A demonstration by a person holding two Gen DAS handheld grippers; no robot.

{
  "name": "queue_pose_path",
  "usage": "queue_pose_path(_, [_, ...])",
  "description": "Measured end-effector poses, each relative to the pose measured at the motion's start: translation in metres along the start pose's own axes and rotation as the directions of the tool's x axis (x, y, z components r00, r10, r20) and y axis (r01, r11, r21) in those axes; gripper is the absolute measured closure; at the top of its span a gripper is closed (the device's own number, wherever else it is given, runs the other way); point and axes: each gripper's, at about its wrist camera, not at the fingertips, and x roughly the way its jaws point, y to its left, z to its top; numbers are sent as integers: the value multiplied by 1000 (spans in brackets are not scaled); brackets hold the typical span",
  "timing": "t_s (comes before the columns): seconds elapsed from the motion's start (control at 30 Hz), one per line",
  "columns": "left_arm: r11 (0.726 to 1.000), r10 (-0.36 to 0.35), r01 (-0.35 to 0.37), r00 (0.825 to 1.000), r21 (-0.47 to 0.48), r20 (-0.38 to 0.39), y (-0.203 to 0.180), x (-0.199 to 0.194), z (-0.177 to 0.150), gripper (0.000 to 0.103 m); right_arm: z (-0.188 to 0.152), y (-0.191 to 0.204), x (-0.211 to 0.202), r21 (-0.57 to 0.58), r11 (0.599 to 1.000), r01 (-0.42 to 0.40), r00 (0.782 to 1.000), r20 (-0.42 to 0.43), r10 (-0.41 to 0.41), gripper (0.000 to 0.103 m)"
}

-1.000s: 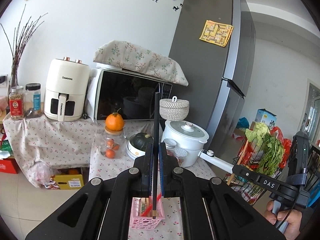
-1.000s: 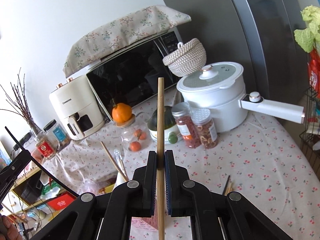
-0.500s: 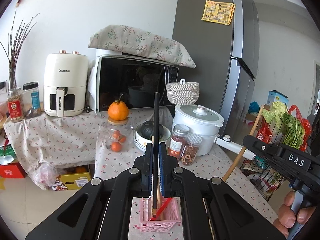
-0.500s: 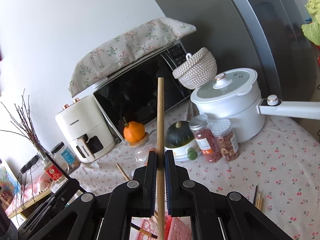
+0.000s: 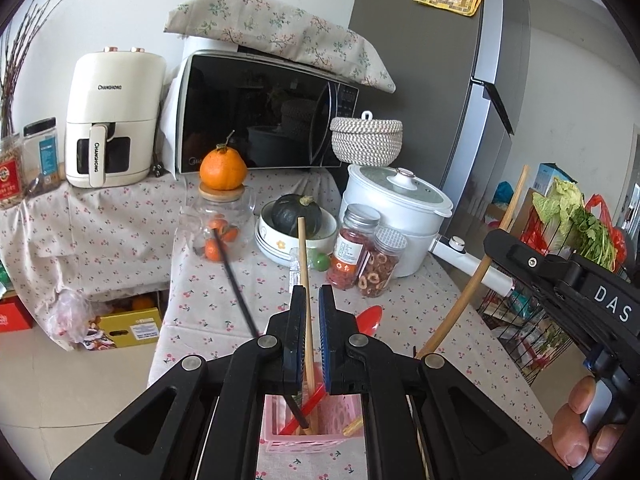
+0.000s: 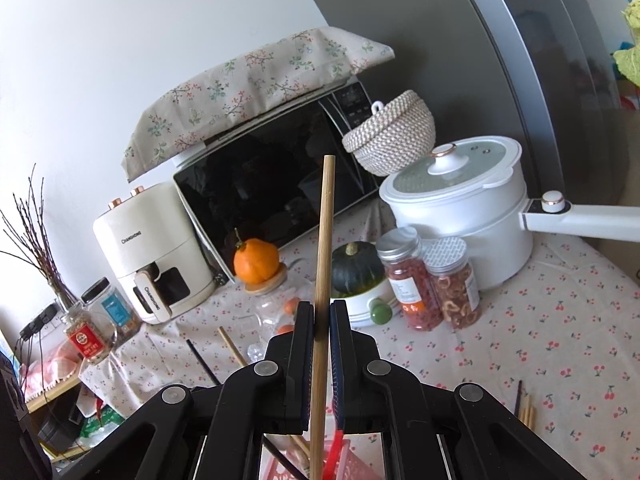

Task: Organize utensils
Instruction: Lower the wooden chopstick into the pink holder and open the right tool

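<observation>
A pink basket stands on the cherry-print table just below both grippers. A black chopstick, a wooden chopstick and a red spoon stand in it. My left gripper is open above the basket, and the wooden chopstick rises between its jaws. My right gripper is shut on another wooden chopstick, held upright over the basket; it also shows in the left wrist view. Loose chopsticks lie on the table at the right.
Two spice jars, a bowl with a green squash, a glass jar topped by an orange and a white pot stand behind the basket. A microwave, an air fryer and a fridge line the back.
My left gripper has opened and let go of the black chopstick, which now leans in the basket. Both grippers have come lower over the basket; the right still holds its wooden chopstick.
</observation>
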Motion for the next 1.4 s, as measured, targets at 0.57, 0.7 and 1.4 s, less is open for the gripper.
queue_pose_path(0.57, [987, 84, -117, 960, -109, -268, 30, -10, -16, 18, -4, 13, 15, -92, 996, -7, 1000, 1, 8, 96])
queue_pose_path(0.7, [987, 100, -132, 951, -92, -291, 33, -9, -21, 15, -16, 21, 28, -150, 989, 4, 999, -41, -11, 96])
queue_pose_path(1.4, [995, 96, -97, 948, 12, -304, 10, -27, -33, 0, 0, -18, -5, -110, 994, 24, 987, -152, -41, 18])
